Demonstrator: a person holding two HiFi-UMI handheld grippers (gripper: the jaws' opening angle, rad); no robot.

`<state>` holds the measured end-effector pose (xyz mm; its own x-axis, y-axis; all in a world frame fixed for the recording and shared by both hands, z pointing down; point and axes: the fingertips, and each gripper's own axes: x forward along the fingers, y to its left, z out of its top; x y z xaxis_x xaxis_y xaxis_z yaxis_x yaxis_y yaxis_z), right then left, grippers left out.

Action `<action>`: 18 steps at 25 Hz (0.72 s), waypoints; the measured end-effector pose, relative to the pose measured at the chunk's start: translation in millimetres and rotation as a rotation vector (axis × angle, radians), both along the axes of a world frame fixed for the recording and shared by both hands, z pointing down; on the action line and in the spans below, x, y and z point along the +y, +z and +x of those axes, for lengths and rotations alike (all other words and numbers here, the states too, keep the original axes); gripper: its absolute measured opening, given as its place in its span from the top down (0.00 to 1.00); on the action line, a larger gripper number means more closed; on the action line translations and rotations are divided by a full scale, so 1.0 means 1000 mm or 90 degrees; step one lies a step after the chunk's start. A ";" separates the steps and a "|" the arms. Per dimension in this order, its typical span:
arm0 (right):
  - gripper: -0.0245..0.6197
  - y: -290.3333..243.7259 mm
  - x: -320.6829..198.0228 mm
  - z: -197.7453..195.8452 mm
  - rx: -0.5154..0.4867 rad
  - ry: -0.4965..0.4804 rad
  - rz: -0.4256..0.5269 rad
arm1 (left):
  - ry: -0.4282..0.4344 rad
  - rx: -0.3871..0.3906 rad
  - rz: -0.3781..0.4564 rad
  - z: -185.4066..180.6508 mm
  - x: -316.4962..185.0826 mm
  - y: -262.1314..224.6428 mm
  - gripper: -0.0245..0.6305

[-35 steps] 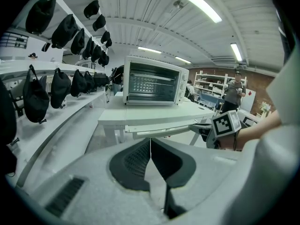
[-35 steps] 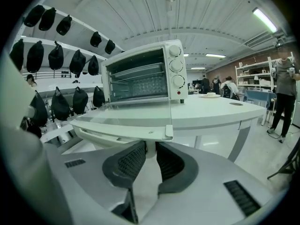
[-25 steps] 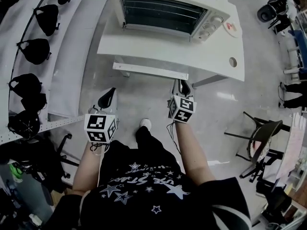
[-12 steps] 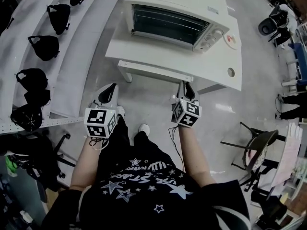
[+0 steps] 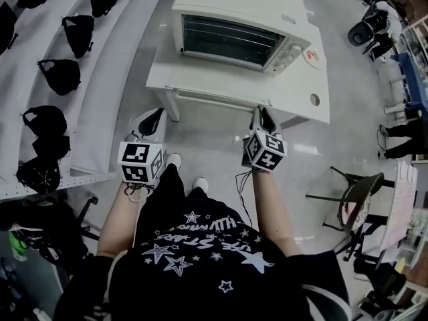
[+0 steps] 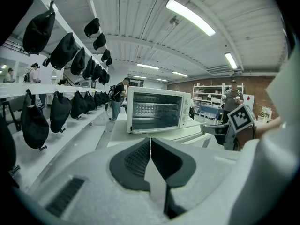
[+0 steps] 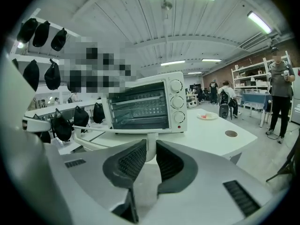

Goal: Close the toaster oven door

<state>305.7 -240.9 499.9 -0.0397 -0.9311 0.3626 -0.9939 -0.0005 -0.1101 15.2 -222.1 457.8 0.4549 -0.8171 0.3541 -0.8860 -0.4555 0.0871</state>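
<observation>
the left gripper [image 5: 150, 117] is held pressed together and empty, left of the table [image 5: 315, 79], apart from the oven. the right gripper [image 5: 262, 114] is pinched on the right end post of the door handle [image 5: 221, 99]. against a second ago, both grippers are found higher and the handle is carried nearer the toaster oven [image 5: 241, 5]. the door [image 5: 214, 84] is judged partly raised, its cavity still uncovered; closing is under way, not complete.

Head view downward, both others facing oven [image 5: 237, 29]

Black bags [image 5: 59, 74] along white shelves [image 5: 100, 112]
</observation>
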 end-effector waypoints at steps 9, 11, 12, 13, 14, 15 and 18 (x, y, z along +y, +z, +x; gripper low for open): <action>0.86 -0.021 -0.010 0.002 -0.002 0.014 0.002 | 0.015 0.007 0.021 -0.010 -0.024 -0.013 0.93; 0.86 -0.026 -0.012 0.003 -0.002 0.019 0.005 | 0.019 0.006 0.028 -0.012 -0.030 -0.016 0.93; 0.86 -0.029 -0.013 0.003 -0.002 0.021 0.008 | 0.021 0.009 0.031 -0.012 -0.034 -0.018 0.93; 0.86 -0.033 -0.015 0.003 -0.002 0.022 0.011 | 0.022 0.011 0.033 -0.013 -0.037 -0.019 0.93; 0.86 -0.036 -0.018 0.003 -0.002 0.023 0.014 | 0.023 0.014 0.036 -0.013 -0.041 -0.020 0.93; 0.86 -0.040 -0.021 0.004 -0.003 0.024 0.017 | 0.024 0.015 0.038 -0.013 -0.044 -0.021 0.93; 0.86 -0.052 -0.029 0.006 0.000 0.028 0.025 | 0.038 0.018 0.044 -0.008 -0.053 -0.025 0.93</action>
